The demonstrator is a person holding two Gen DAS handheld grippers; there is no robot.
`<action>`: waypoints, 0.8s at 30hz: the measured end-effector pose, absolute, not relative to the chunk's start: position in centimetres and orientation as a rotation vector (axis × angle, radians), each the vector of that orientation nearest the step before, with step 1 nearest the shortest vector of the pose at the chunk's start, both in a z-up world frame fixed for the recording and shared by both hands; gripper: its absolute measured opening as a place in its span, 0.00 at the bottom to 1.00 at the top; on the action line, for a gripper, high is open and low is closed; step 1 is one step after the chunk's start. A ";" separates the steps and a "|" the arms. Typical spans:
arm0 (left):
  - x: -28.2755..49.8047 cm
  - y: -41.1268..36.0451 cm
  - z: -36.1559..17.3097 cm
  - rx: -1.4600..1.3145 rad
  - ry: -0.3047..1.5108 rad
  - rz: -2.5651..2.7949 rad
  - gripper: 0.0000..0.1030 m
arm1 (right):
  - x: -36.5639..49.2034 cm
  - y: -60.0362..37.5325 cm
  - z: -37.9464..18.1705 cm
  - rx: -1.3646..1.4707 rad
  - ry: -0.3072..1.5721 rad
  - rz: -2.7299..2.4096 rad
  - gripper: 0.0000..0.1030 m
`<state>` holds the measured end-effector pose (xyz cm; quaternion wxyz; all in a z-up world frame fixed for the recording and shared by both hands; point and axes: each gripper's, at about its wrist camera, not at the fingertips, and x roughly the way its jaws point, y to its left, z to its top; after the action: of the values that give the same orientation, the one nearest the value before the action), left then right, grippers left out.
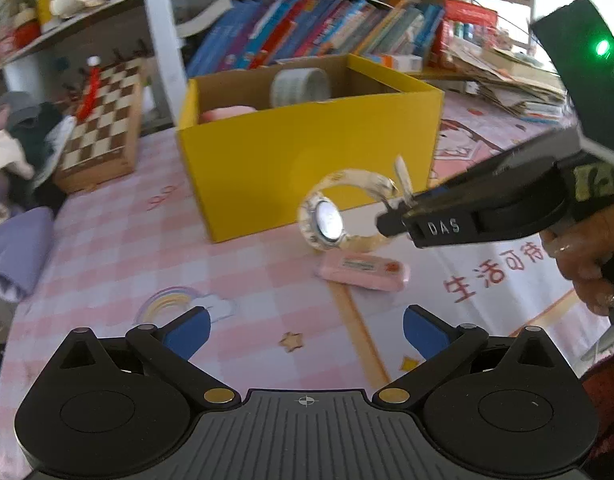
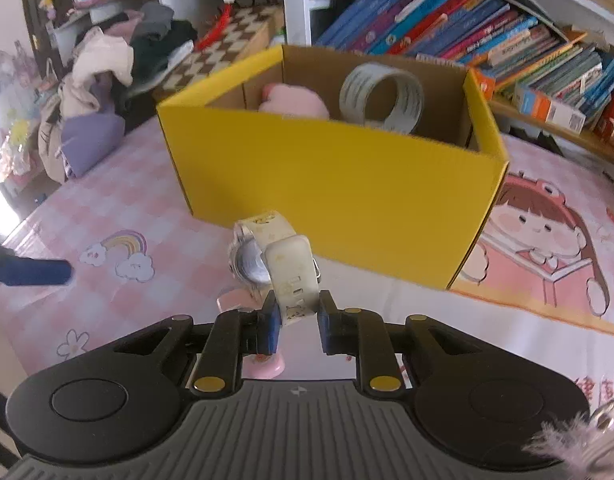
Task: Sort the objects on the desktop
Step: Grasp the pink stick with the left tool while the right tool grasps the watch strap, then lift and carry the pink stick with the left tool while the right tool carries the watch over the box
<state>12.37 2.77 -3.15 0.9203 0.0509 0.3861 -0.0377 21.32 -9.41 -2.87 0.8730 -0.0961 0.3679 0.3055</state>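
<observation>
Watch (image 2: 273, 268) strap is clamped between the right gripper (image 2: 298, 322) jaws, yellow box (image 2: 331, 184) just ahead; left gripper (image 1: 305, 330) jaws are spread wide, empty.

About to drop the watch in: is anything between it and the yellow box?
Only the yellow cardboard box's near wall, whose rim is above the cream-strapped wristwatch held by the right gripper. Air between looks clear; lift over.
</observation>
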 end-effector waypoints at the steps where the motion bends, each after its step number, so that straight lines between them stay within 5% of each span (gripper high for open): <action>1: 12.7 2.5 -3.3 0.107 0.796 -0.083 1.00 | 21.3 -9.7 -2.6 -0.204 0.757 0.640 0.17; 24: 19.2 -0.5 -6.9 0.111 0.842 -0.170 0.98 | 22.1 -16.0 -1.8 -0.234 0.699 0.498 0.03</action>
<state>19.18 -0.47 -6.91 0.9078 0.0539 0.4078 -0.0822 22.12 -15.96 -1.79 0.9027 -0.1133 0.3380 0.2409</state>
